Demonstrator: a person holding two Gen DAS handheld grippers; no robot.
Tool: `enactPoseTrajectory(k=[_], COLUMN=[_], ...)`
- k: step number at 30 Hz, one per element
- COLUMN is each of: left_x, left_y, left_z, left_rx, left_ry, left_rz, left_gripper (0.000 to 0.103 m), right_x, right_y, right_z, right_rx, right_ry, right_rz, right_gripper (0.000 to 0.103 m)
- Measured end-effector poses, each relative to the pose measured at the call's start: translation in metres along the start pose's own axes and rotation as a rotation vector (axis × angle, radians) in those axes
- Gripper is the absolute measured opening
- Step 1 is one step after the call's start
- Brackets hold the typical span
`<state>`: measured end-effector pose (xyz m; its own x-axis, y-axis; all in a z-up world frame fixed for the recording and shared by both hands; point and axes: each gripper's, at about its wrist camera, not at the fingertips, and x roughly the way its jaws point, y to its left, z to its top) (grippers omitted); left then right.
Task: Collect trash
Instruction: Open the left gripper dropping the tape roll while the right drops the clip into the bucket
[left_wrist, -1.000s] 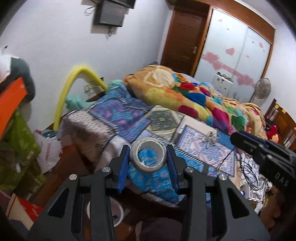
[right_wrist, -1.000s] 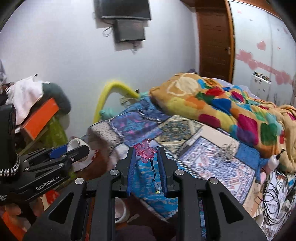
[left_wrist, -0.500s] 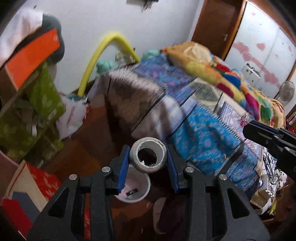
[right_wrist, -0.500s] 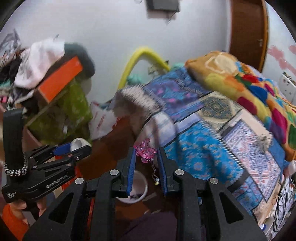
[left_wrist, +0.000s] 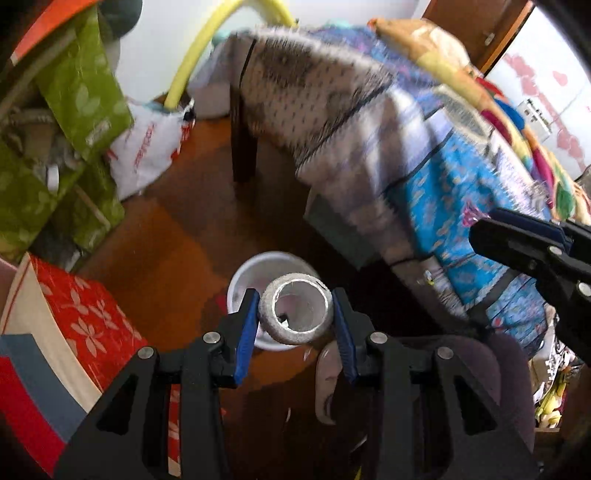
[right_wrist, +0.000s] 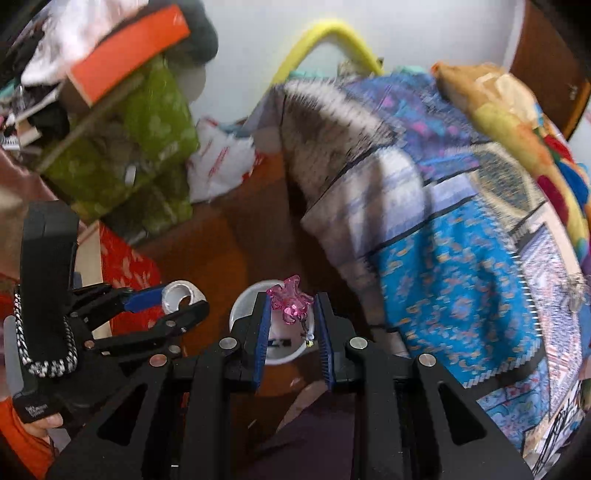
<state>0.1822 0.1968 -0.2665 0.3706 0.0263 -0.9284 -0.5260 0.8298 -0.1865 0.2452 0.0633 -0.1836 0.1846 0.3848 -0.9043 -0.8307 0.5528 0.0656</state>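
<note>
My left gripper (left_wrist: 295, 317) is shut on a grey tape roll (left_wrist: 295, 312), held right above a small white bin (left_wrist: 255, 273) on the brown floor. A dark scrap lies inside the bin. In the right wrist view my right gripper (right_wrist: 290, 314) is shut on a pink plastic charm (right_wrist: 290, 299) with a thin cord hanging from it, over the same white bin (right_wrist: 277, 354). The left gripper (right_wrist: 173, 299) with the tape roll (right_wrist: 181, 291) shows at the left there. The right gripper's tip (left_wrist: 491, 230) reaches in from the right in the left wrist view.
A bed with a blue patterned cover (left_wrist: 461, 177) overhangs the bin on the right, its dark leg (left_wrist: 243, 147) behind. Green bags (left_wrist: 74, 103), a white plastic bag (left_wrist: 147, 147) and a red floral box (left_wrist: 74, 317) crowd the left. A slipper (left_wrist: 327, 380) lies near the bin.
Both grippers have dropped from over the bed and tipped down toward the floor. The white bin has come from the bottom edge to right under both held things.
</note>
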Motion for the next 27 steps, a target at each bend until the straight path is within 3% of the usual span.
enactPoseTrajectory(k=[7,14,18,22,27], left_x=[0.046,0.073,0.077,0.082,0.081], left_y=[0.015,0.028,0.028,0.025,0.023], left_z=[-0.011,-0.009,-0.003,0.002,0.004], left_rx=[-0.038,-0.124,-0.144,-0.141,-0.129], left_ry=[0.115,0.183,0.184,0.194,0.191], left_rz=[0.019,-0.018,-0.038,-0.025,-0.014], left_gripper=[0.039,0.039,0.040,0.047,0.050], right_x=[0.055,0.093,0.103,0.108,0.113], right_y=[0.005,0.004,0.005,0.008,0.000], right_z=[0.003,0.009,0.014,0.017,0.015], right_rx=[-0.011,0.034,0.045,0.018,0.067], right_ry=[0.137,0.234,0.262,0.281,0.324], right_rz=[0.023,0.052,0.059,0.048,0.125], right_gripper=[0.022,0.022,0.023,0.023,0.028])
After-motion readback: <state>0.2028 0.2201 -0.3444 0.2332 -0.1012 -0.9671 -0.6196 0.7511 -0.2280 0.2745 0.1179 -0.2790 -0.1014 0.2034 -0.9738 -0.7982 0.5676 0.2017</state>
